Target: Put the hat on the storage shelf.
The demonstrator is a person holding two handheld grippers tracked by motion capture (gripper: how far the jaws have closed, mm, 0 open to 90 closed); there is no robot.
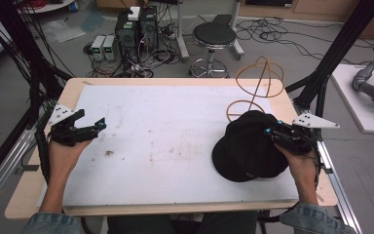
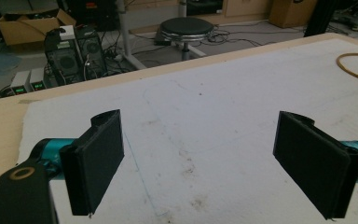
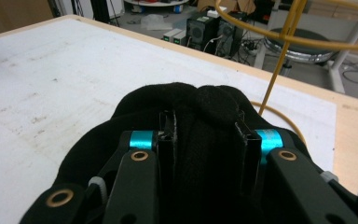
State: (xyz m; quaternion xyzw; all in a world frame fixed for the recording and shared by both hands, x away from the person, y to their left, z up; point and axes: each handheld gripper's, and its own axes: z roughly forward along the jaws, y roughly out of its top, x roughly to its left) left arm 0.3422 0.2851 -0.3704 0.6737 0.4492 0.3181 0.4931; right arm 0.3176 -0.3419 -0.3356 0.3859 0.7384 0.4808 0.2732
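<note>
Gripping: the right gripper [image 1: 272, 132] pinches a fold of a black hat [image 1: 247, 148], jaws drawn in narrow on the fabric, as the right gripper view [image 3: 206, 135] shows.
Hat: lies on the right side of the white board [image 1: 175, 141], brim toward the person, crown just before a yellow wire stand [image 1: 258, 87].
Left gripper: [image 1: 90, 124] held over the board's left edge, jaws wide apart with nothing between them; the left gripper view [image 2: 214, 161] shows bare, stained board between the pads.
Table: pale wood rim [image 1: 24, 195] around the board.
Beyond: a black stool [image 1: 213, 36] and computer towers [image 1: 136, 29] on the floor.
</note>
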